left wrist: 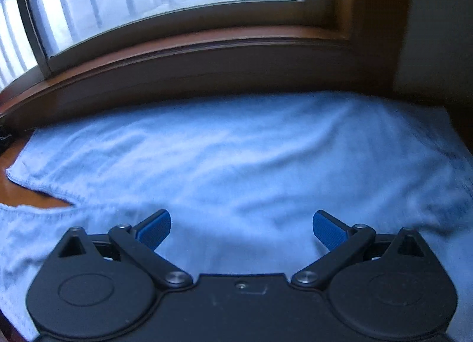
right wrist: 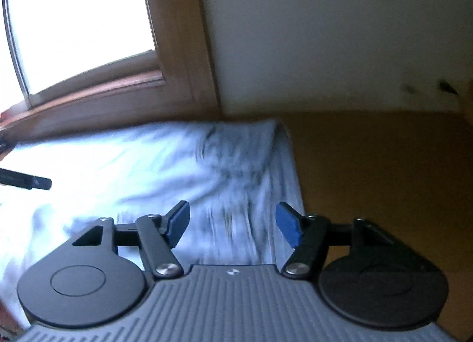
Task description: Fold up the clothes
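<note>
A pale blue garment [left wrist: 236, 159] lies spread flat on a wooden table [left wrist: 26, 194], reaching back to the window sill. My left gripper [left wrist: 241, 231] hovers over its near part, jaws wide apart, blue pads [left wrist: 156, 231] bare. In the right wrist view the same garment [right wrist: 142, 164] shows its right edge with a ribbed grey band [right wrist: 283, 170], blurred. My right gripper [right wrist: 232, 224] stands open above that edge with nothing between its pads. A notch in the cloth's hem [left wrist: 44, 194] shows at the left.
A wooden window frame [left wrist: 207, 46] runs along the back of the table, and a cream wall [right wrist: 340, 32] stands to the right. Bare brown tabletop [right wrist: 384, 164] lies right of the garment. A dark bar [right wrist: 26, 181] pokes in from the left edge of the right wrist view.
</note>
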Available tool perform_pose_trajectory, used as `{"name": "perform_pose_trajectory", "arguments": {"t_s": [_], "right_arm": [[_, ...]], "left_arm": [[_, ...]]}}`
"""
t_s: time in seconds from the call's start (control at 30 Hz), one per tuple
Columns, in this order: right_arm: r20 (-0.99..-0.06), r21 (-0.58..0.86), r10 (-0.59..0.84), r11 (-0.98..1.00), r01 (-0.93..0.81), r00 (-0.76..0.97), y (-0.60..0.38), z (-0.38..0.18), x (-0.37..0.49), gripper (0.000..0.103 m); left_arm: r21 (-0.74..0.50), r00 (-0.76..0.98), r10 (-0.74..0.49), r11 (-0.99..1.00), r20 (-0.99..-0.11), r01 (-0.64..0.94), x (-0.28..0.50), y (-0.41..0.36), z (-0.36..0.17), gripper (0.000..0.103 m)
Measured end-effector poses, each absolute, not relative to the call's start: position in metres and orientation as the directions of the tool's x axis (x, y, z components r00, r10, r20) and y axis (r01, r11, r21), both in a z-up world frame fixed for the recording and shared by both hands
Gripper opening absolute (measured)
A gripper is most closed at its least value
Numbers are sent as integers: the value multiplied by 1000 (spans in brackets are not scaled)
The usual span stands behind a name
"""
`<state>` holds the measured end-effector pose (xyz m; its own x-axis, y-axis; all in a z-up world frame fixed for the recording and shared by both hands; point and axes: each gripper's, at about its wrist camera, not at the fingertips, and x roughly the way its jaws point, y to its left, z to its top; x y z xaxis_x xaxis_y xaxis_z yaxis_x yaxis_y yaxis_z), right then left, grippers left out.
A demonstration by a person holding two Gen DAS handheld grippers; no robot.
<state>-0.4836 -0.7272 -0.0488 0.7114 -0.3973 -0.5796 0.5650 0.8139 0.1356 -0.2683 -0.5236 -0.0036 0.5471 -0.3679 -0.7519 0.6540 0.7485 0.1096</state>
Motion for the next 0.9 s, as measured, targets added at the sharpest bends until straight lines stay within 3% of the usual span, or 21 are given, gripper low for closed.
{"name": "perform_pose_trajectory", "arguments": {"t_s": [0.47, 0.7, 0.77, 0.9], "right_arm": [[-632, 151, -612, 505, 850, 476, -642, -71, -579, 71], [-626, 315, -538, 487, 814, 564, -666, -81, -583, 71], [-635, 319, -512, 508, 800, 578, -674, -78, -575, 71], [-550, 212, -569, 612, 762, 611, -670, -58, -562, 71]], "left_arm": [[58, 389, -472, 575, -791, 816, -340, -490, -33, 103], [91, 411, -409, 610, -815, 787, -356, -492, -42, 103], [67, 402, -401, 635, -823, 770, -358, -492, -44, 103], [9, 383, -397, 684, -834, 729, -358, -487, -45, 103]]}}
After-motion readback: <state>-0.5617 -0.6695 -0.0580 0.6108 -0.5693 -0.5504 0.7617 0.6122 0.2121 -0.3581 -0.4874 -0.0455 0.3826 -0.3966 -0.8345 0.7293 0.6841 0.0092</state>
